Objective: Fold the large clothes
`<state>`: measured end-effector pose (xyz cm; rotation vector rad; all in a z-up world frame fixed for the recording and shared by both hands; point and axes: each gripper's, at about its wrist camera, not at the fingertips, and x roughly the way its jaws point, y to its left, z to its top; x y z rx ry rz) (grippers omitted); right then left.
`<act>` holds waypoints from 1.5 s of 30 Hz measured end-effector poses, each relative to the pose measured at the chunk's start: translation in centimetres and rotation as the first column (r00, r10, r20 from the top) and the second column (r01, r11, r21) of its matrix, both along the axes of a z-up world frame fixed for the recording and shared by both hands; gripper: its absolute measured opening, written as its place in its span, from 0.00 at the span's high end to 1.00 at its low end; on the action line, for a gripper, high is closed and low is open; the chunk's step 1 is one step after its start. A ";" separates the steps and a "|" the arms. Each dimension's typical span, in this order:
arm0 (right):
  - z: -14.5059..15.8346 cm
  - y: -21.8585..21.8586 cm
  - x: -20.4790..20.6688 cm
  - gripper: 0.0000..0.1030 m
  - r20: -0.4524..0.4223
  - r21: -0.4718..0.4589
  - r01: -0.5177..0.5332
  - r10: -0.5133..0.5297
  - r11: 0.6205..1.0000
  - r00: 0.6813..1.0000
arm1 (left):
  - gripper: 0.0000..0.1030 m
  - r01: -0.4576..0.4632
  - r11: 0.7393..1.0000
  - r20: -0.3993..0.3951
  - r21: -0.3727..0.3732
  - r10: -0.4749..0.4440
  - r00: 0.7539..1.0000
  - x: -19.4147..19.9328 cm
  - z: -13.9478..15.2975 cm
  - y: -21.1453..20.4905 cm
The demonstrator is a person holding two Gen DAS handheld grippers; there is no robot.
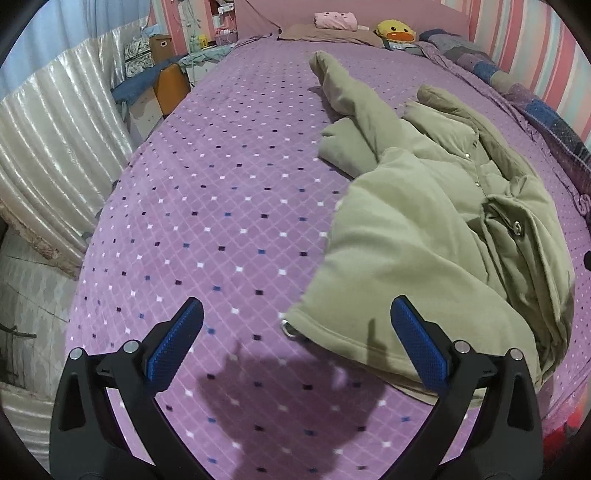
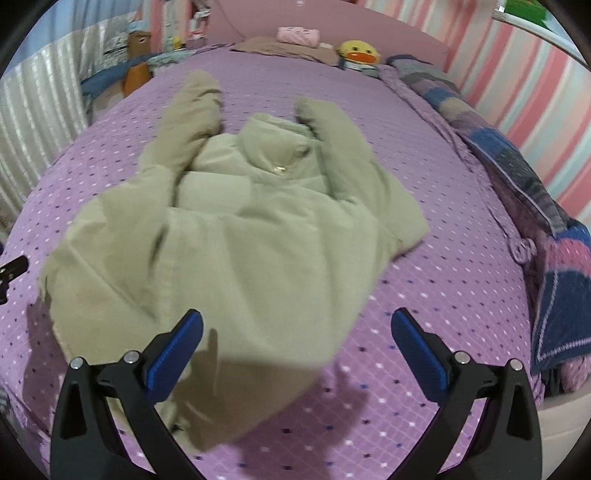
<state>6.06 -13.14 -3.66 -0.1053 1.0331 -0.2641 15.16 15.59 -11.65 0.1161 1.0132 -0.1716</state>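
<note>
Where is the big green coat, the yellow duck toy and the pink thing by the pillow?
green coat (image 2: pixel 236 236), right wrist view, middle of its body.
yellow duck toy (image 1: pixel 396 30), left wrist view, its face.
pink folded cloth (image 1: pixel 335 20), left wrist view, its top.

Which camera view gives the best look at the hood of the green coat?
The right wrist view: the hood sits near the centre, between both raised sleeves, with the whole coat visible. The left wrist view shows the coat sideways; its hood is crumpled and partly hidden.
</note>
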 end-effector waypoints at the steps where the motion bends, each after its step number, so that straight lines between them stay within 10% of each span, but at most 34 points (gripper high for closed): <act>1: 0.0 0.6 0.3 0.02 -0.004 -0.006 -0.009 0.009 1.000 1.000 | 0.03 0.002 1.000 -0.005 -0.016 -0.002 1.000 0.3 -0.2 0.8; 10: -1.9 7.8 4.4 0.03 -0.044 -0.134 -0.124 0.119 0.983 0.992 | 0.05 0.049 0.983 -0.069 -0.177 -0.062 0.996 2.3 -2.9 4.1; 24: -5.0 5.2 6.7 0.89 -0.201 -0.135 -0.114 0.086 0.984 0.976 | 0.29 0.167 0.976 -0.163 -0.138 -0.189 0.968 4.4 -7.2 -1.6; 37: -0.2 -7.7 -2.5 0.94 -0.050 -0.125 0.093 -0.100 0.988 0.994 | 0.30 0.129 0.989 -0.155 -0.071 -0.139 0.978 1.9 -6.1 -3.3; 45: -6.1 -16.5 -9.3 0.94 -0.118 0.033 0.218 -0.213 0.975 0.970 | 0.30 0.086 0.994 -0.168 -0.074 -0.097 0.981 -0.2 -5.7 -4.5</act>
